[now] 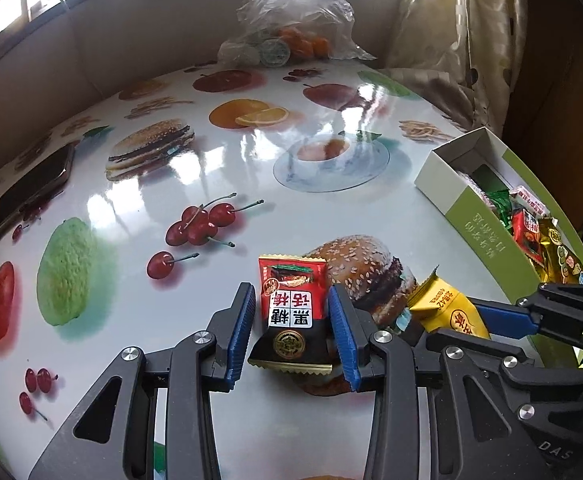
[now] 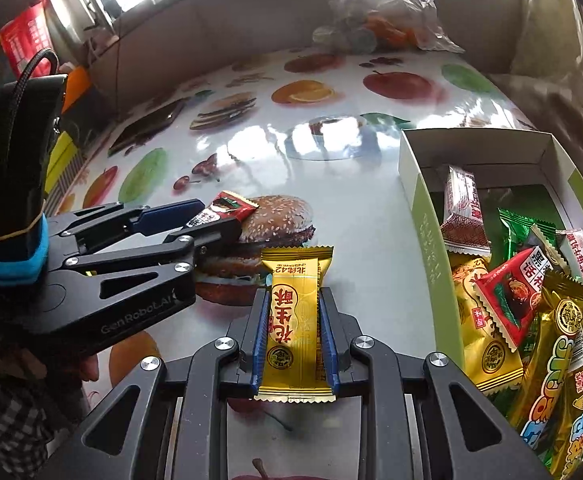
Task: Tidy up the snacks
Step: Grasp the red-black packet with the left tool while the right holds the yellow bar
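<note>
My left gripper (image 1: 291, 300) is shut on a red and black snack packet (image 1: 293, 308), held just above the table; the gripper (image 2: 215, 216) and packet (image 2: 227, 208) also show at the left of the right wrist view. My right gripper (image 2: 293, 300) is shut on a yellow snack packet (image 2: 293, 320); that packet (image 1: 447, 308) also shows in the left wrist view, to the right of my left gripper. A green and white open box (image 2: 423, 216) with several snack packets in it stands at the right, and also shows in the left wrist view (image 1: 487, 232).
The table (image 1: 231, 184) has a glossy cover printed with fruit and burgers. A dark phone (image 1: 31, 192) lies at the left. A clear plastic bag (image 1: 299, 20) with oranges sits at the far edge. A curtain (image 1: 451, 40) hangs at the back right.
</note>
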Demonstrator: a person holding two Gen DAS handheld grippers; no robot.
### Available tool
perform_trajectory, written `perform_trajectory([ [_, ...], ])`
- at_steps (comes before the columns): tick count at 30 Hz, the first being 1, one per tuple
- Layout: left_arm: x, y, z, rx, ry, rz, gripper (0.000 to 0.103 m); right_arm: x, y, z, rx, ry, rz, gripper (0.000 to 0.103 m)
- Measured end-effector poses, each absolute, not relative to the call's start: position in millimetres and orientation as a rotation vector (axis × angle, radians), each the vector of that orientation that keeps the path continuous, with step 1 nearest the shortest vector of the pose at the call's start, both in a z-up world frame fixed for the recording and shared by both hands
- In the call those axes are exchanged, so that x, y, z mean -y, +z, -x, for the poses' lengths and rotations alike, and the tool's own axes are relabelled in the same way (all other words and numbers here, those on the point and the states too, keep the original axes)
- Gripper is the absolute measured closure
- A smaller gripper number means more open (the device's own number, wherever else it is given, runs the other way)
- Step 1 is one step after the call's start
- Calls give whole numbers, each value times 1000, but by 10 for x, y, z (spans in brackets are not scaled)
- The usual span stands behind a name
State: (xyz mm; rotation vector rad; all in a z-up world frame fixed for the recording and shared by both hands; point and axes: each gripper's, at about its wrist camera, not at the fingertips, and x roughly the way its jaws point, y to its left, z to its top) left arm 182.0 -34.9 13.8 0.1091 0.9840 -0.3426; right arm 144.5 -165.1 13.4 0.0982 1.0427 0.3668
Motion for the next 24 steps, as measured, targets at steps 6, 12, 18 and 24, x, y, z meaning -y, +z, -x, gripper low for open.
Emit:
perform_trajectory([
  [6, 338, 145, -1828, -984, -334, -107, 64, 1652, 136, -1445, -1043, 366, -100, 80],
  [12, 341, 152, -1798, -979, -335, -98, 73, 1652, 136, -1445, -1043, 367, -99, 80],
  [18, 343, 163, -1794, -977, -337, -90, 76, 1653, 134, -1444, -1043, 367, -99, 80],
  [24, 343, 156, -1793, -977, -337, -87, 77, 1653, 135, -1442, -1042, 368, -99, 80],
])
